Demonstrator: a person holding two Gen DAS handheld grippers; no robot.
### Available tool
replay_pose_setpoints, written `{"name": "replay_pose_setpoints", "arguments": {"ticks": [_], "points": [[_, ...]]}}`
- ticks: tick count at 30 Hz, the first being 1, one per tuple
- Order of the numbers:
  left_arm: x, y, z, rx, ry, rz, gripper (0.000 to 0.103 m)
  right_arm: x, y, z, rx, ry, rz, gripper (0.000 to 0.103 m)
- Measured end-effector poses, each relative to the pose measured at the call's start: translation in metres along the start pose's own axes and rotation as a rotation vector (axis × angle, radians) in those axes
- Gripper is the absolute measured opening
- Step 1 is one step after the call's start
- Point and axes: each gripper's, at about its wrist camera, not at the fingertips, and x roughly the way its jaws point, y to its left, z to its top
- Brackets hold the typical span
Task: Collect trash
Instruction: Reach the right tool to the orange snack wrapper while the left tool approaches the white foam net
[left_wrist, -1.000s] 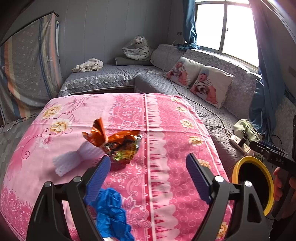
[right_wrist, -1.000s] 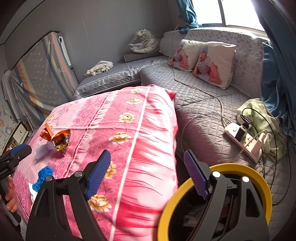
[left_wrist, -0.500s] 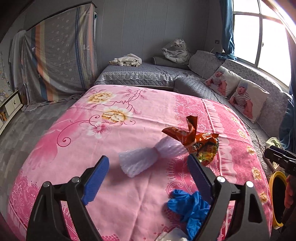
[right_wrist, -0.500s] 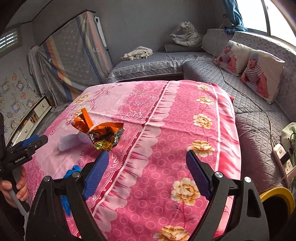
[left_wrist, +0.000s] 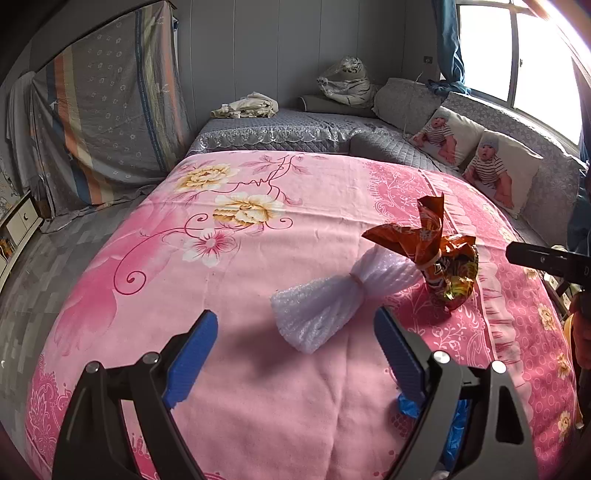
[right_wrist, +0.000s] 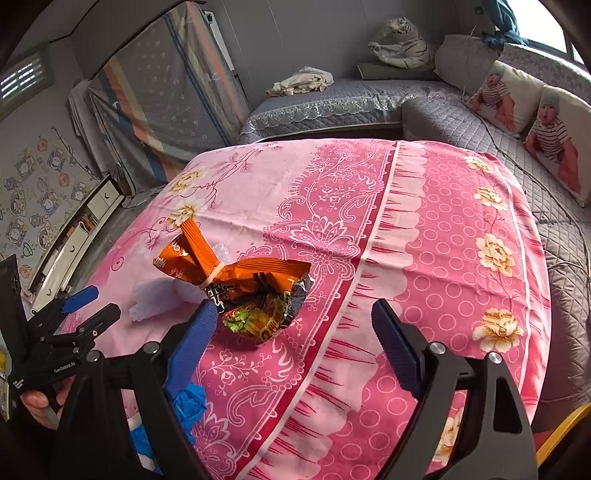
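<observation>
Right wrist | left claw (right_wrist: 85, 306) open, body lettering blurred | right claw (right_wrist: 295, 332) open

I am looking into a lived-in home, a sitting or sleeping room. A grey quilted corner sofa (left_wrist: 306, 125) with lace trim runs along the walls beneath a bright window with blue curtains (left_wrist: 448, 44), and two baby-print cushions (left_wrist: 476, 158) lean on its backrest. A plush white tiger (right_wrist: 400, 44) lies in the far corner, and a pink floral cloth (right_wrist: 424, 229) covers the table.
</observation>
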Motion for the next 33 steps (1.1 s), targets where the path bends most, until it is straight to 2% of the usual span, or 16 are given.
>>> {"name": "replay_pose_setpoints", "arguments": {"ticks": [5, 14, 21, 28, 33], "points": [[0.016, 0.004, 0.000, 0.002, 0.030, -0.024, 0.083, 0.022, -0.005, 0.008, 0.039, 0.030, 0.002, 0.082], [0.037, -0.003, -0.001, 0.059, 0.065, -0.050, 0.083, 0.050, -0.015, 0.013, 0.132, 0.100, 0.070, 0.081], [0.057, -0.009, 0.009, 0.100, 0.093, -0.060, 0.083, 0.063, -0.009, 0.015, 0.136, 0.127, 0.093, 0.081], [0.079, -0.013, 0.011, 0.110, 0.132, -0.120, 0.082, 0.081, -0.013, 0.017, 0.155, 0.159, 0.100, 0.081], [0.094, -0.015, 0.009, 0.118, 0.154, -0.115, 0.069, 0.086, -0.011, 0.020, 0.147, 0.157, 0.097, 0.073]]}}
